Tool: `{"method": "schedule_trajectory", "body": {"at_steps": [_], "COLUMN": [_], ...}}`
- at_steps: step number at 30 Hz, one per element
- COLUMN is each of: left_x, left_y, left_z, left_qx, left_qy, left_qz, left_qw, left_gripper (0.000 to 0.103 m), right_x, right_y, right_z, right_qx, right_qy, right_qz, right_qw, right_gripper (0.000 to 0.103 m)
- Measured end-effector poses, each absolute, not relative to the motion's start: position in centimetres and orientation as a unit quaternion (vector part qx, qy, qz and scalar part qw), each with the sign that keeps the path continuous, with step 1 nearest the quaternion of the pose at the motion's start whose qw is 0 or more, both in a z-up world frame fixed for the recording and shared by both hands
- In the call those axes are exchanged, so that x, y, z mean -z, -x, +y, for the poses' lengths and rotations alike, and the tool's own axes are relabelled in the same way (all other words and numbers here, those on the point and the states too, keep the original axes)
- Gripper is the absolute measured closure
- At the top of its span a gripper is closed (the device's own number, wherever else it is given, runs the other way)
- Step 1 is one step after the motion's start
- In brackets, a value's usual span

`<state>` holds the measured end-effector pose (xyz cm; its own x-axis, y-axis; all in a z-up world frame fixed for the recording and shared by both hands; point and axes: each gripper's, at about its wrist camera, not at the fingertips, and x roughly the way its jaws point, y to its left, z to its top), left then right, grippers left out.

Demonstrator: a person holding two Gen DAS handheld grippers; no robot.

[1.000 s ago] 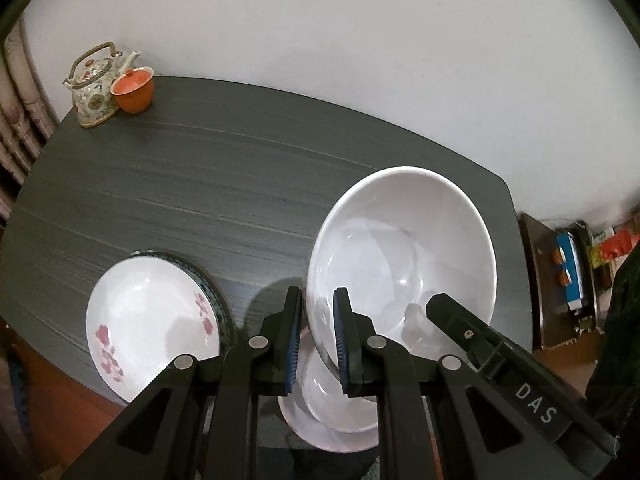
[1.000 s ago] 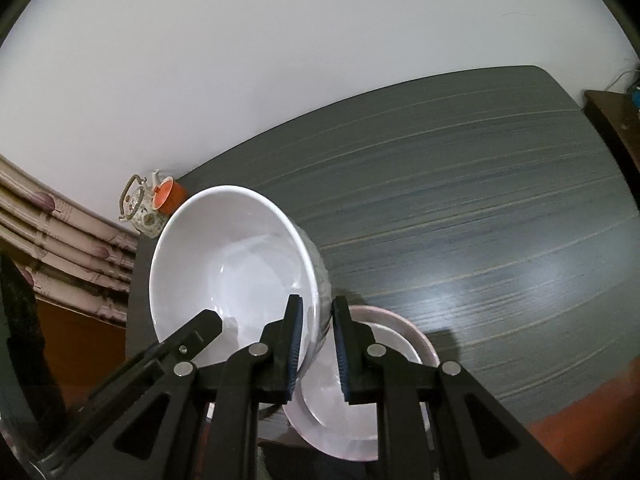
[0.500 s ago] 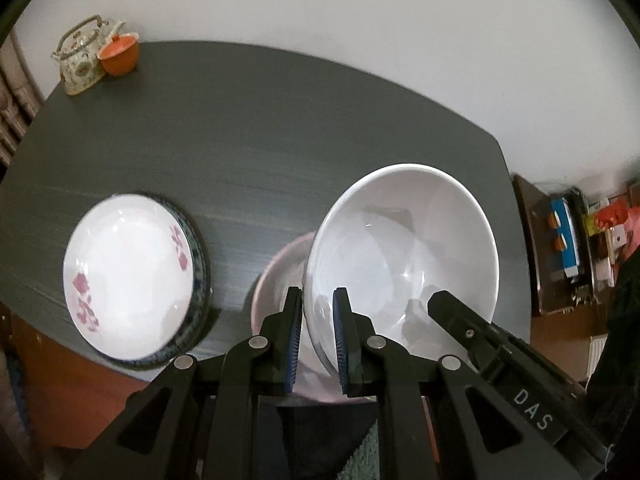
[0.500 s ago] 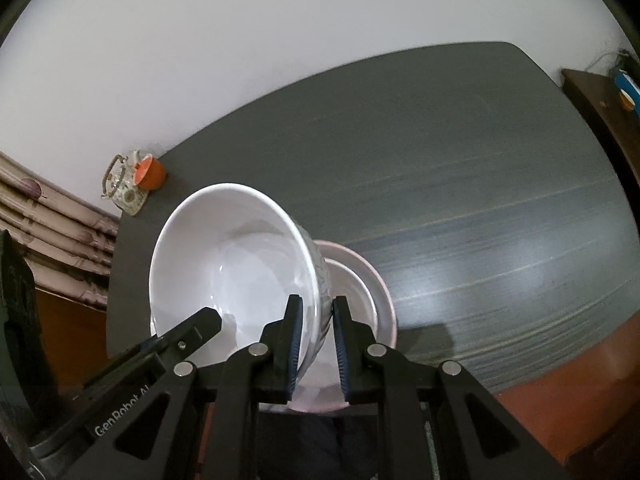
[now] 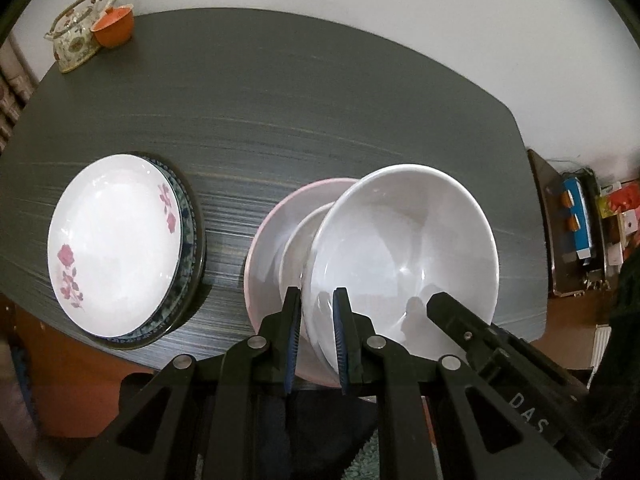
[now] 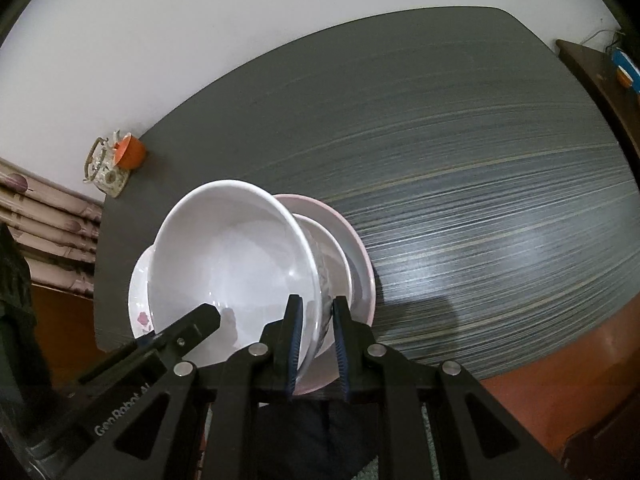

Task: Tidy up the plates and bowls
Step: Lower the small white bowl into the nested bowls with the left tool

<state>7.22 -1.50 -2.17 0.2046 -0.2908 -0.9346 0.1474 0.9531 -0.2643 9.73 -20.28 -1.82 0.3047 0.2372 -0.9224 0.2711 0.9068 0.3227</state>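
While my left tongs (image 5: pixel 316 336) are clamping the white bowl (image 5: pixel 404 256) by its rim, I am holding it tilted over the pink plate (image 5: pixel 272 240) on the tabletop (image 5: pixel 320 112). In the right view, my right tongs (image 6: pixel 316 336) are pinching the bowl's opposite rim above that plate.

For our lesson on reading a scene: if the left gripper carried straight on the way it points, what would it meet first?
Likely the pink plate. The left gripper is shut on the white bowl's rim, pointing steeply down, and the plate lies directly beneath; the gap is unclear.
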Motion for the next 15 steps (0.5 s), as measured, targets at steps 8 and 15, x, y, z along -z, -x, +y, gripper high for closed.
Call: {"method": "schedule_trajectory", "body": {"at_steps": [8,15], "left_x": [3.6,4.7], "left_y": [-7.8,-7.9], "left_z": [-2.2,-3.0], "left_qx": [0.133,0.129], "left_qy": [0.051,0.049], "left_qz": [0.623,0.629], "left_qw": [0.769,0.765], "left_gripper": [0.090,0.090], "right_x": [3.1,3.6], "right_y": [-9.8,-10.1], "right_z": [-20.6,-20.8], "right_qx": [0.014,0.014], "right_qy": [-0.212,-0.208], "right_qz": [0.601,0.607], "right_qw": [0.771,0.767], "right_gripper": [0.086,0.084]}}
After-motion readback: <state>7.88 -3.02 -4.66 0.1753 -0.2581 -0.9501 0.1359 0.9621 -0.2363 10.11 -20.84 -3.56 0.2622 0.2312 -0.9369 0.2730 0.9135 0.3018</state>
